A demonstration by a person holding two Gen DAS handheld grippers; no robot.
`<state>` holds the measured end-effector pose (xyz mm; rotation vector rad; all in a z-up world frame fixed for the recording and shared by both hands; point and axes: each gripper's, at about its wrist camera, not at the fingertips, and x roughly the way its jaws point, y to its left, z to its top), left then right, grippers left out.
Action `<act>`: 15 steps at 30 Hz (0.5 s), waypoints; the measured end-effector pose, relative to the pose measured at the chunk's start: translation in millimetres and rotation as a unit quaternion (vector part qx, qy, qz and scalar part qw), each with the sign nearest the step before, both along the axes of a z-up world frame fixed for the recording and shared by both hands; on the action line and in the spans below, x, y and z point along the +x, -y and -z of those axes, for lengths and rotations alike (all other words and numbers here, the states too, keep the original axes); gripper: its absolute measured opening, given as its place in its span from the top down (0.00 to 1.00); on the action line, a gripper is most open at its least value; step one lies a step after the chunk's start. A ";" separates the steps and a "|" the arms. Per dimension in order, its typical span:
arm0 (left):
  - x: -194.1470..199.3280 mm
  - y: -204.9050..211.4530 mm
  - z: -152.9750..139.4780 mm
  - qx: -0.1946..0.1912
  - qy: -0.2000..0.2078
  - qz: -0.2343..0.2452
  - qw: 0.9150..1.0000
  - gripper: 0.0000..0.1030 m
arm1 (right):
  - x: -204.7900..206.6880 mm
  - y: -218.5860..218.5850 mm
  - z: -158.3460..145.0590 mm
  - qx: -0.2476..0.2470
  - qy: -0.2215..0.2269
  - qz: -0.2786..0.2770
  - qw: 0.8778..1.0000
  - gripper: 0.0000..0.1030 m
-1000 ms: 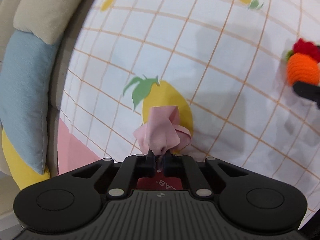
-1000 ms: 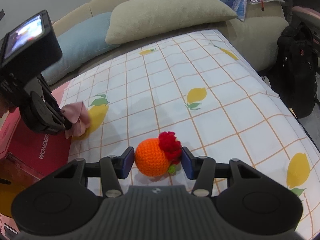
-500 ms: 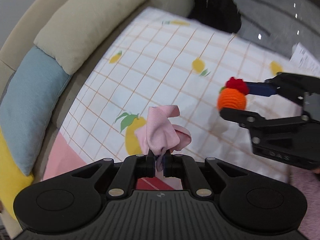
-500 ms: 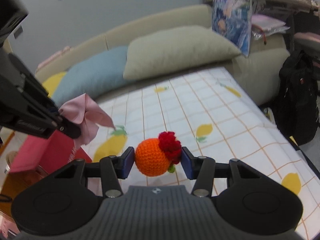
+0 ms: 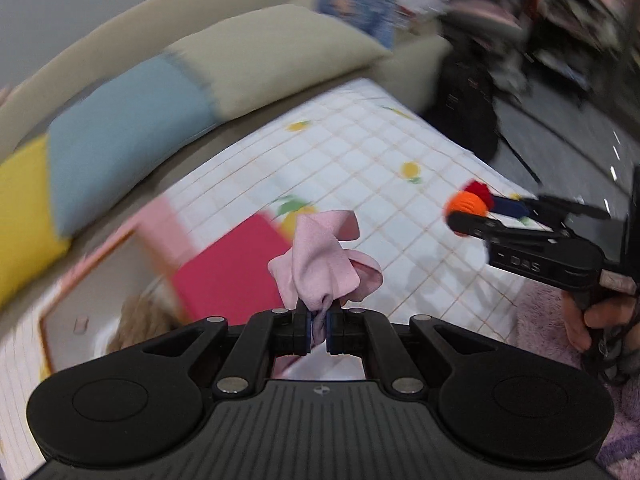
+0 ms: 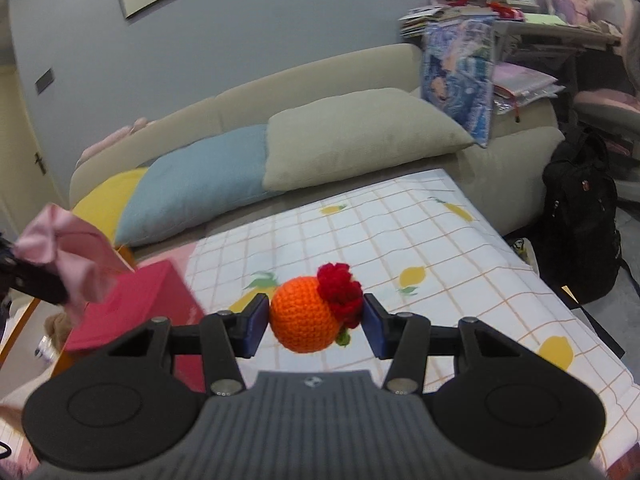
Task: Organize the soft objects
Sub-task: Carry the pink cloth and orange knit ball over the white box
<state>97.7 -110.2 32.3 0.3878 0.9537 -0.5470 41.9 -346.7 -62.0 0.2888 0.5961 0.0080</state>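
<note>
Pinching a crumpled pink cloth [image 5: 324, 264] by one fold, the left tool [image 5: 318, 326] carries it above the red box [image 5: 230, 268]; the right tool [image 6: 314, 320] clamps an orange crocheted ball with red flower [image 6: 306, 318] beside it, seemingly so both can go to storage.

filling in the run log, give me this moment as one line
left gripper: shut on pink cloth, lifted | right gripper: shut on orange crochet ball, lifted | below: lemon-print sheet, red box

I see a pale pink fabric bow [image 5: 324, 264]; an orange crocheted ball with red tuft [image 6: 310, 314]; a white, orange-gridded, lemon-printed sheet [image 6: 440, 264]; a magenta box lid [image 5: 230, 268].
</note>
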 end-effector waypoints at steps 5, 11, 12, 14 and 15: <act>-8.1 -73.3 0.7 -0.034 -0.010 -0.111 0.993 0.94 | -7.4 -42.8 -10.1 0.008 -0.005 -0.063 0.998 0.52; -14.8 -153.7 13.3 -0.043 -0.016 -0.216 0.975 0.94 | -5.9 -111.6 -31.0 0.005 0.005 -0.163 0.987 0.52; -19.0 -164.4 13.4 -0.046 -0.014 -0.228 0.973 0.94 | -5.1 -123.1 -34.6 0.001 0.008 -0.181 0.984 0.52; -22.2 -181.4 15.3 -0.056 -0.011 -0.246 0.968 0.94 | -2.6 -146.0 -41.1 -0.010 0.012 -0.212 0.977 0.52; -22.4 -188.8 16.5 -0.062 -0.010 -0.250 0.966 0.94 | -0.6 -156.8 -43.4 -0.014 0.011 -0.227 0.974 0.52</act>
